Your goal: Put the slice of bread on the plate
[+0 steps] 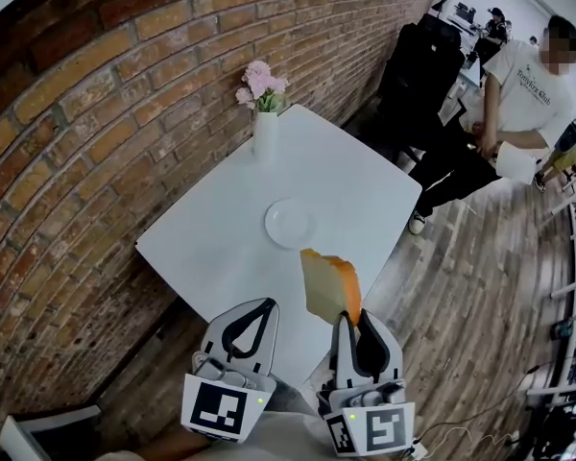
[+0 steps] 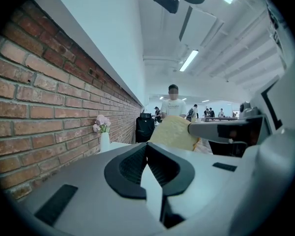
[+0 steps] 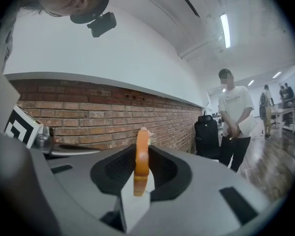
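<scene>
Orange-crusted slice of bread [image 1: 328, 284] stands upright, lower centre of the head view. It is pinched at its lower edge by the right gripper [image 1: 350, 317], whose jaws are partly apart and pressed on both faces. The right gripper view shows the crust edge-on between the jaws. Left gripper [image 1: 261, 311] at lower left has its jaws together and nothing in them.

Plate [image 1: 289, 224] sits mid-frame on the white table [image 1: 365, 190], bare, well apart from the slice. Vase of pink flowers [image 1: 265, 123] stands beyond it, upper centre.

Judgement: carry stage. Bring the slice over the plate's middle, then tip it flat and low before letting go. Released upright, it could topple off the rim. Stop short of the vase.
</scene>
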The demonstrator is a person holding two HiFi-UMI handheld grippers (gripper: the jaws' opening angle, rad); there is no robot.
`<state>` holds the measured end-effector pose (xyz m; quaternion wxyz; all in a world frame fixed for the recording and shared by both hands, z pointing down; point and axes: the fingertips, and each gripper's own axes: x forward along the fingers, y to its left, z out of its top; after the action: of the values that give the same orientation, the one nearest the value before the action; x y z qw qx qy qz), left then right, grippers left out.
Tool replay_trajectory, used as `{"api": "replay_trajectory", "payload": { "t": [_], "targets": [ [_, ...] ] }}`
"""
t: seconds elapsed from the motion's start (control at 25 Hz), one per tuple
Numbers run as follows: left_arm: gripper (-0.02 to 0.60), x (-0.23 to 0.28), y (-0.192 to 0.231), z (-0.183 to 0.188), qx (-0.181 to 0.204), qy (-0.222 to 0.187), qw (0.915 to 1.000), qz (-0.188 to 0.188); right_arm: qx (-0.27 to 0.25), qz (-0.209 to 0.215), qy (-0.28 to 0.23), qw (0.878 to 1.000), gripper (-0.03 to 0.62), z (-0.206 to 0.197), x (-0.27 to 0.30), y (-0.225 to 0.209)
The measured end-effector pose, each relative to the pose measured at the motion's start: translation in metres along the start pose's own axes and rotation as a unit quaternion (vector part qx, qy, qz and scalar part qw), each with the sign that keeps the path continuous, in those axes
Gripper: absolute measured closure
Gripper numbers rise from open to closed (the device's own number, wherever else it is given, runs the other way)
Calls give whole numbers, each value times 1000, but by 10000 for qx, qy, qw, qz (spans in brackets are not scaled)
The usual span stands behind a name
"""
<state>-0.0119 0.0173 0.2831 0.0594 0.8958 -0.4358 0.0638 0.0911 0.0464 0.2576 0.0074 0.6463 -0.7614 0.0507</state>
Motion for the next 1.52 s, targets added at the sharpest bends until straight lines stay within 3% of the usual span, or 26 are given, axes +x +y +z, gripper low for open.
{"api": "replay_trajectory", "payload": {
  "t": [0.48, 1.08, 1.52],
  "targets": [
    [572, 30, 10, 5, 20, -15, 9995, 318, 59, 362, 4, 9993, 510, -3, 38, -15],
    [572, 73, 30, 2, 317, 113, 9994, 35, -149, 350, -68, 9993, 510, -15, 92, -31],
    [572, 93, 37, -13, 301, 368, 9989, -48, 139, 275, 7, 9995, 510, -37, 122, -45]
  ]
}}
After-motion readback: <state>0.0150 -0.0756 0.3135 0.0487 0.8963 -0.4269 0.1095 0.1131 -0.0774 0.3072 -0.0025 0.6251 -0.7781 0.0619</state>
